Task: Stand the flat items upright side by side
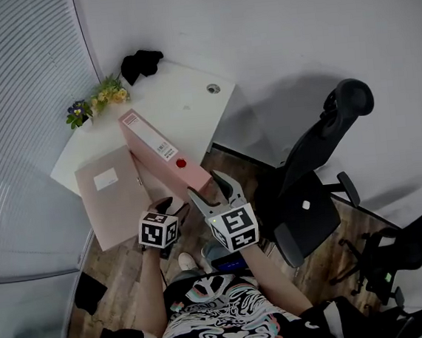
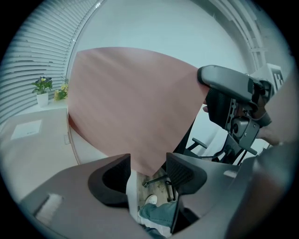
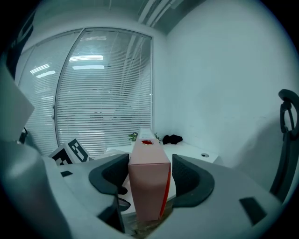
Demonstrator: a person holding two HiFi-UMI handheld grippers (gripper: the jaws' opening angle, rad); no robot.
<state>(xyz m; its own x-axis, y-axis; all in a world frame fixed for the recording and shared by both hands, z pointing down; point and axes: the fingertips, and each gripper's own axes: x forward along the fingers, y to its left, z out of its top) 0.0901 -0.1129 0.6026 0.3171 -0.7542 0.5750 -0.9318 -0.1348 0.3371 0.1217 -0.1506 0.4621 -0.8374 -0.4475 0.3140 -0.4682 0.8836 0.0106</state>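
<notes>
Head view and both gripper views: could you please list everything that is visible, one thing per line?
desk: one, white, in the corner by the wall
upright folder: one, pink, on its edge, near end past the desk's front edge
flat folder: one, pink, lying on the desk's left part
flowers: one small bunch, yellow and purple, back left of the desk
cloth: one, black, back of the desk
chairs: two, black, right of the desk
blinds: one set, grey, left
floor: wood, brown
shirt: one, black and white pattern, on the person
left gripper: grey, open around the upright folder's corner
right gripper: grey, shut on the upright folder's near end
</notes>
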